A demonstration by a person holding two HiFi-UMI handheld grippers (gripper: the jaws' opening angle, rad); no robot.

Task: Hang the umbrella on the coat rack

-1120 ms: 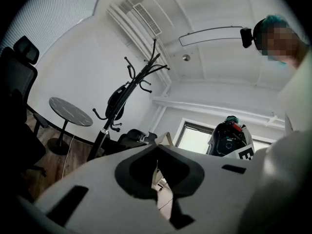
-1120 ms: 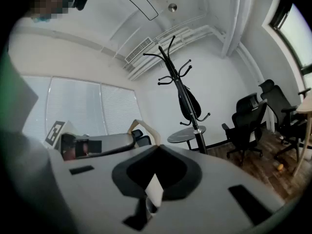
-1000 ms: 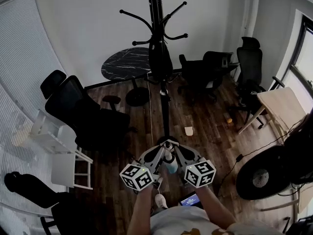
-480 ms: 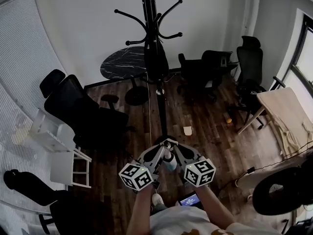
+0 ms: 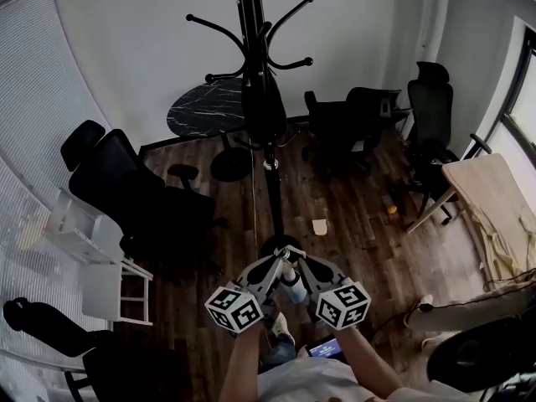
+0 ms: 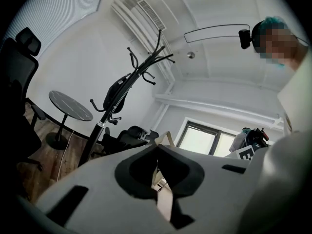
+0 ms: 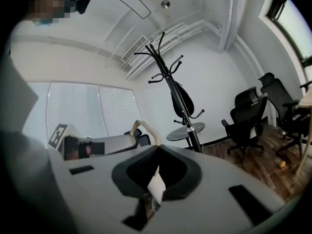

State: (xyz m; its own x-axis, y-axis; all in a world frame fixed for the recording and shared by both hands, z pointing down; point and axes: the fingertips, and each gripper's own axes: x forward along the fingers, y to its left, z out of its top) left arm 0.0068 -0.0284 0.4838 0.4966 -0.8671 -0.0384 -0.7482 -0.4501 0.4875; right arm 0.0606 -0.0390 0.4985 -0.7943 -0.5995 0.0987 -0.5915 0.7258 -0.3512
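Note:
A black coat rack [image 5: 249, 23] stands on the wooden floor ahead of me. On one of its hooks hangs a black folded umbrella [image 5: 264, 107], clear of both grippers. The same rack [image 6: 146, 65] and umbrella [image 6: 118, 91] show in the left gripper view, and again in the right gripper view as rack [image 7: 165, 67] and umbrella [image 7: 183, 99]. My left gripper [image 5: 279, 258] and right gripper [image 5: 295, 258] are held low near my body with their tips close together. Both are shut with nothing in them, seen also as left gripper [image 6: 159, 165] and right gripper [image 7: 157, 178].
A round black marble table [image 5: 205, 107] stands behind the rack. Black office chairs [image 5: 142, 191] [image 5: 427, 107] flank it. A white shelf unit [image 5: 92, 254] is at left and a wooden table [image 5: 490, 187] at right. A small cup [image 5: 320, 225] sits on the floor.
The rack and umbrella have drifted a little left and up in the head view. Both grippers have sunk slightly towards my body and stay shut. A dark round object at the right has slid lower.

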